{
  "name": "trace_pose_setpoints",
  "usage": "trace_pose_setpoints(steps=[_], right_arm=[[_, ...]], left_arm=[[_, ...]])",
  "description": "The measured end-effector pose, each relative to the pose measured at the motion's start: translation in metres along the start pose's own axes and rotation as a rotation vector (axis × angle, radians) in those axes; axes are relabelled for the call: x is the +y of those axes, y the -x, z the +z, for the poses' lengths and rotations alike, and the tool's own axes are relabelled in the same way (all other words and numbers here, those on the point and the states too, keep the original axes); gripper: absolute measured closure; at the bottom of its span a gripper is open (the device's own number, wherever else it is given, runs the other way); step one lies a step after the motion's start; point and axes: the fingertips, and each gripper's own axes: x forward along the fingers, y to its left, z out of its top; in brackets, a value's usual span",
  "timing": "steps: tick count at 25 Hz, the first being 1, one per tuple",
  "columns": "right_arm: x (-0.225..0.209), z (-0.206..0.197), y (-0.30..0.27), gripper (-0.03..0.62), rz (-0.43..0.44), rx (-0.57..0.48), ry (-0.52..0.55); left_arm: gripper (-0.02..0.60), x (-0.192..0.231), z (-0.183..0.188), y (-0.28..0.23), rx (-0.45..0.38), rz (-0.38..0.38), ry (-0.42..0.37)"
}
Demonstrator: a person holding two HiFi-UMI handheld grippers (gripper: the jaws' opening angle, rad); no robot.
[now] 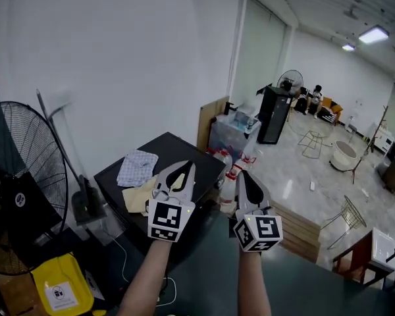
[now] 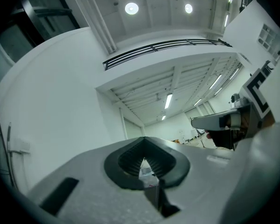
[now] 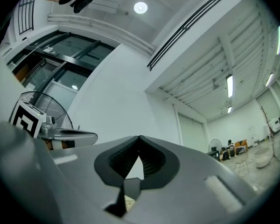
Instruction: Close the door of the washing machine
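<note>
No washing machine or door that I can make out shows in any view. In the head view both grippers are held up side by side in front of me. My left gripper is shut with nothing in it, and so is my right gripper. In the left gripper view the jaws meet at the tip and point up at a white wall and ceiling, with the right gripper at the side. In the right gripper view the jaws also meet, with the left gripper at the left.
A black table by the white wall bears a checked cloth and a yellow cloth. A black standing fan and a yellow container are at left. Plastic boxes, a black cabinet and wooden crates lie beyond.
</note>
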Motion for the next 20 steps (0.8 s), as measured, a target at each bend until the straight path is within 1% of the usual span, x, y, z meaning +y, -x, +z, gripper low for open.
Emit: trace_pose_setpoints(steps=[3,8,20], right_arm=[[-0.001,0.003,0.007,0.582,-0.014,-0.004,0.001],[-0.004,-0.001,0.014,0.582,-0.036,0.017,0.016],[0.004,-0.001,0.014,0.582,-0.018,0.024,0.004]], left_arm=[[0.58,-0.002,0.001,0.004,-0.002,0.001,0.009],[0.58,-0.004,-0.003,0.008,0.011,-0.007,0.009],[0.58,-0.004,-0.006,0.014,0.023,-0.015,0.003]])
